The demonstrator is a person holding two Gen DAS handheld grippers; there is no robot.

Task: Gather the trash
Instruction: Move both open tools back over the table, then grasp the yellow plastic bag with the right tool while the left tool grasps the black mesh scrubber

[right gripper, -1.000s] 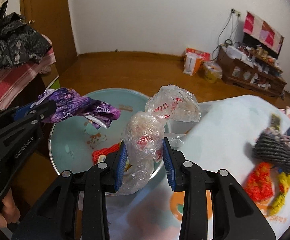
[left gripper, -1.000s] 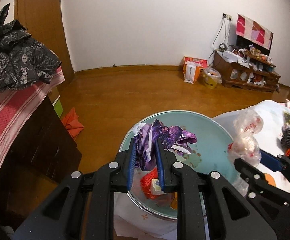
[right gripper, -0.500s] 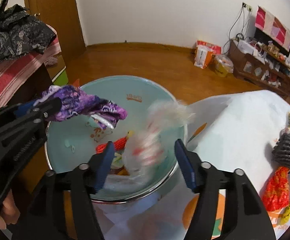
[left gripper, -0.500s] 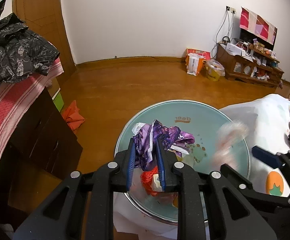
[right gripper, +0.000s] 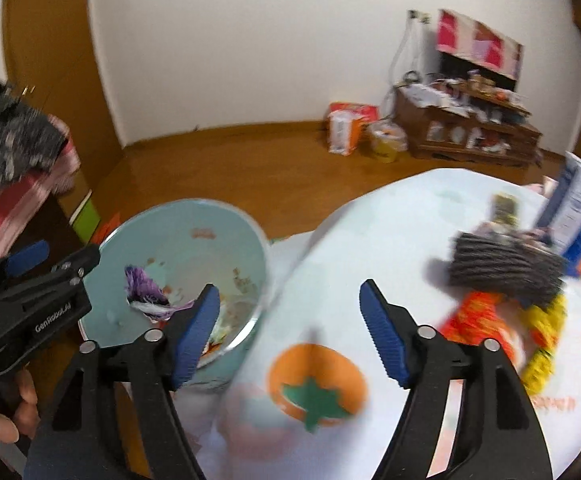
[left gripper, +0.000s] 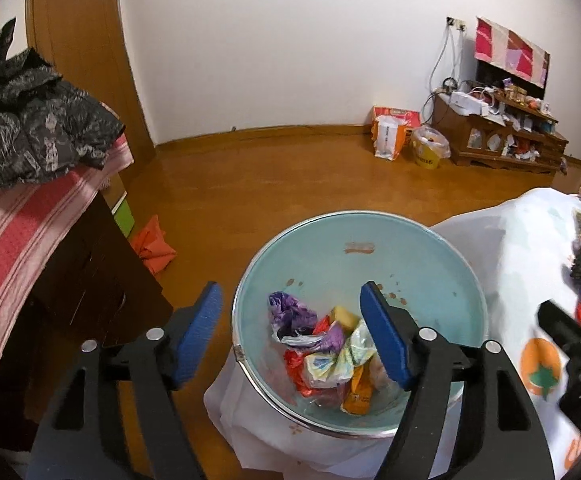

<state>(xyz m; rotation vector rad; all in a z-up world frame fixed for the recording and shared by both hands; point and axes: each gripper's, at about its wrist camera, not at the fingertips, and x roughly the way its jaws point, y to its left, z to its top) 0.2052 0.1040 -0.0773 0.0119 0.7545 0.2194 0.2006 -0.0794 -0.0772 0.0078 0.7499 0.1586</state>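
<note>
While its jaws spread apart with nothing between the blue pads, the left gripper [left gripper: 292, 330] hangs over a pale blue bin [left gripper: 442, 248] that stands against the edge of a table draped in a white cloth [left gripper: 518, 264] printed with orange fruit. At the far left of that view a dark patterned jacket [left gripper: 34, 132] lies on a pink striped cover, and an orange rag [left gripper: 152, 246] sits on the wooden floor beside the dark cabinet. Down in the bin lies the trash: a purple wrapper [left gripper: 290, 312] on top of a heap of red, yellow and orange wrappers [left gripper: 330, 364]. Further right, the right gripper [right gripper: 290, 320] is also opening, its jaws empty, poised over the bin's rim and the cloth's edge; its view is blurred. On the cloth to the right lie a dark grey brush-like bundle [right gripper: 502, 268], an orange wrapper [right gripper: 474, 320] and a yellow one [right gripper: 546, 336] just below it, with a blue and white carton [right gripper: 574, 208] behind.
</note>
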